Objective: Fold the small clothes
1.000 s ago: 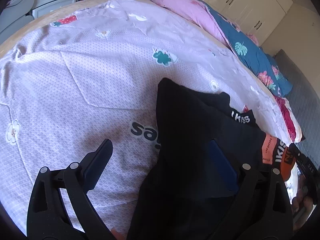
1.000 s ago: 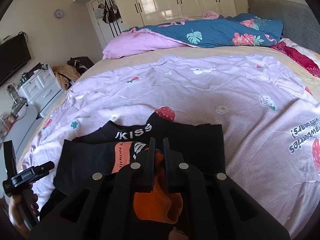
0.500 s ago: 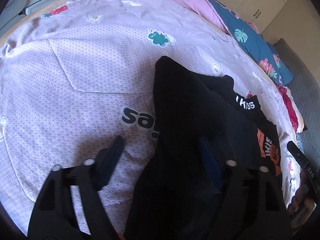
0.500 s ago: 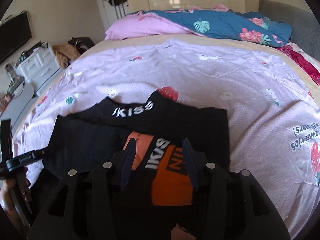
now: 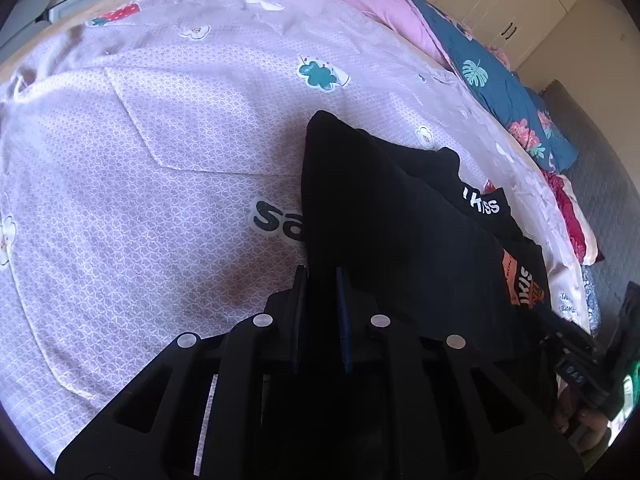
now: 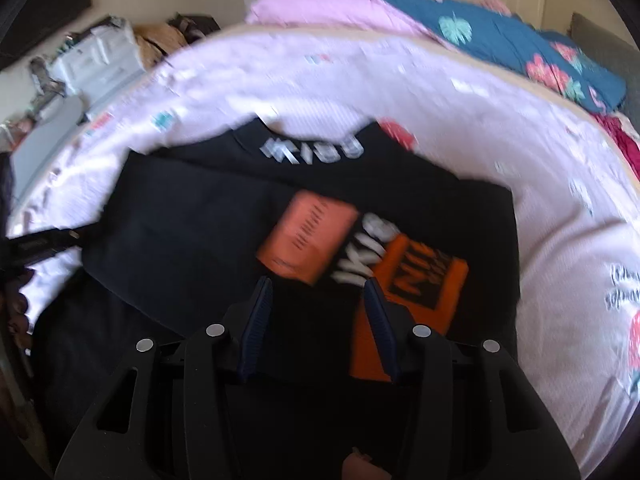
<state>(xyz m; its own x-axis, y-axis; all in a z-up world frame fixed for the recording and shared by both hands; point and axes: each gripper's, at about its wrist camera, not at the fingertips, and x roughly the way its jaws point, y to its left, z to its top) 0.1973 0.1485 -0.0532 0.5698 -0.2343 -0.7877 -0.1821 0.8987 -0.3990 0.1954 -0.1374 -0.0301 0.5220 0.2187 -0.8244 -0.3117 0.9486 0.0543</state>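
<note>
A black shirt (image 5: 400, 220) with a white-lettered collar and an orange print (image 6: 312, 236) lies partly folded on the lilac bed cover (image 5: 160, 160). My left gripper (image 5: 321, 276) is at the shirt's left edge, its jaws closing with a fold of black cloth pinched between the pads. The right gripper (image 6: 318, 284) hovers low over the shirt (image 6: 192, 232) just below the print. It is open, and its pads press on nothing. The right wrist view is blurred by motion. Each gripper also shows at the edge of the other's view, held by a hand.
A pink and teal duvet (image 5: 480, 72) is heaped along the far side of the bed, with a red cloth (image 5: 568, 216) beyond it. White drawers (image 6: 96, 60) and clutter stand off the left side. Wardrobe doors (image 5: 500, 0) line the back wall.
The left jaws have come together onto the shirt's edge. The right jaws, shut on orange cloth before, have opened and let it go. That gripper has dropped lower and rolled.
</note>
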